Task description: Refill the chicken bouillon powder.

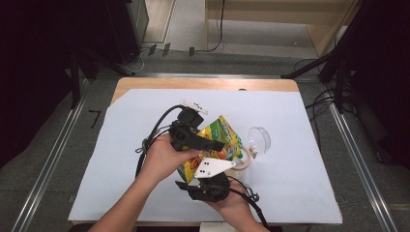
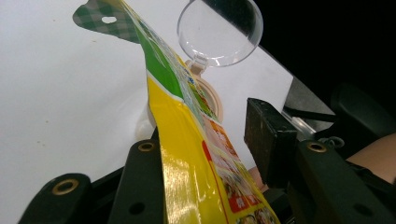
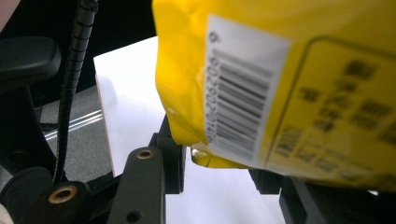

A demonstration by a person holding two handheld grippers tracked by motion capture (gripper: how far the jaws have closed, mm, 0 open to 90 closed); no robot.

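I am holding a yellow and green snack bag (image 1: 220, 140) up over the middle of the white sheet (image 1: 290, 121) that covers the table, with both tools working on it at once. My left gripper (image 1: 212, 144) is reaching in from the sheet's left side; in the left gripper view the bag's thin edge is running up along one pad while the other pad (image 2: 266, 135) is standing clear of it, so this tool is looking released around the bag rather than clenched on it. My right gripper (image 1: 212, 181) is coming up from the near edge under the bag; in the right gripper view the bag's bottom corner with its barcode (image 3: 243, 107) is hanging between the jaws, but whether the pads are pressing on it I cannot tell. Below the bag, toward the right of centre, a beige round container (image 1: 244, 162) is sitting with its clear lid (image 1: 260, 139) flipped up. I am judging that the bag is lifted and being steadied, and that opening it or bringing it to the container is not yet done. The left gripper view is showing the bag's checked hanging tab (image 2: 105, 21), which the high view is not making out.
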